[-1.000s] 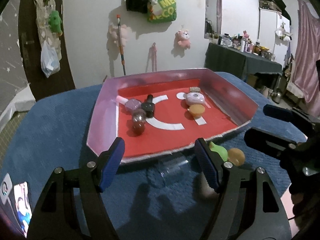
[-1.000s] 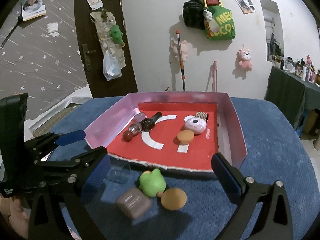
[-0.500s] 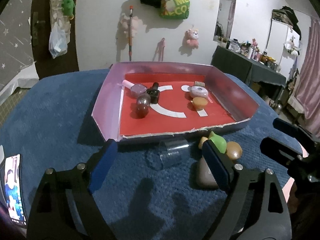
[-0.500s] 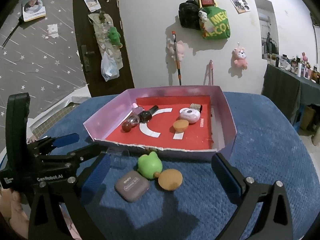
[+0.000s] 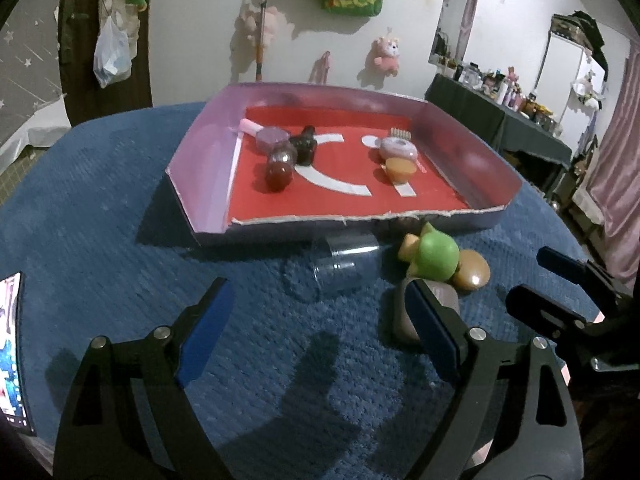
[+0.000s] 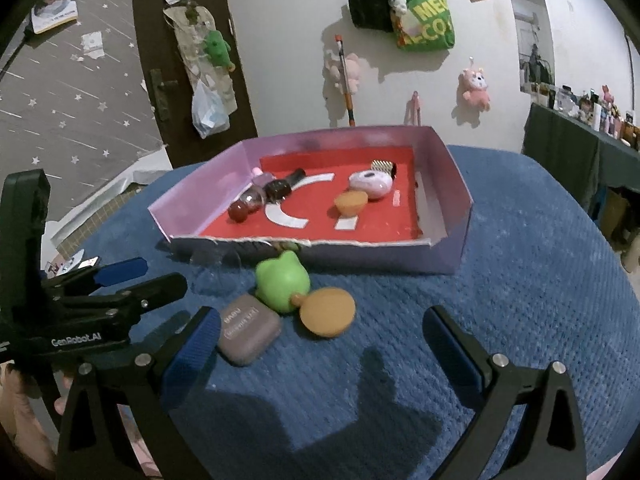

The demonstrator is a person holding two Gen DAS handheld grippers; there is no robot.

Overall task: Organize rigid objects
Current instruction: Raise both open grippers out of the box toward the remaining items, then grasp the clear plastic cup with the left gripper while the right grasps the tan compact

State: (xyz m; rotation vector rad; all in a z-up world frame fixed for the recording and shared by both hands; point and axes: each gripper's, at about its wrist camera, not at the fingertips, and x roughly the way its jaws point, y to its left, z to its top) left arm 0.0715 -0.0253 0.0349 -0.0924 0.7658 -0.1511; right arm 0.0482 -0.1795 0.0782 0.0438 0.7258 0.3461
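A pink-walled tray (image 5: 208, 168) (image 6: 380, 258) with a red floor holds dark bottles (image 5: 304, 150), a lilac round case (image 6: 370, 184) and an orange piece (image 6: 351, 203). In front of it on the blue cloth lie a clear cup (image 5: 344, 264) (image 6: 216, 264), a green frog toy (image 5: 438, 256) (image 6: 282, 282), an orange disc (image 5: 472, 274) (image 6: 327, 312) and a grey-mauve case (image 6: 248, 330), partly hidden in the left wrist view. My left gripper (image 5: 318, 332) is open just short of the cup. My right gripper (image 6: 322, 354) is open before the disc, its left pad beside the case.
A phone (image 5: 10, 360) lies at the cloth's left edge. The blue cloth (image 6: 520, 280) stretches to the right of the tray. A dark side table (image 5: 500, 120) with bottles stands at the far right. Bags and plush toys hang on the back wall.
Both grippers have sunk toward the cloth, and the loose objects now sit closer to the fingertips. The left jaws have spread wider.
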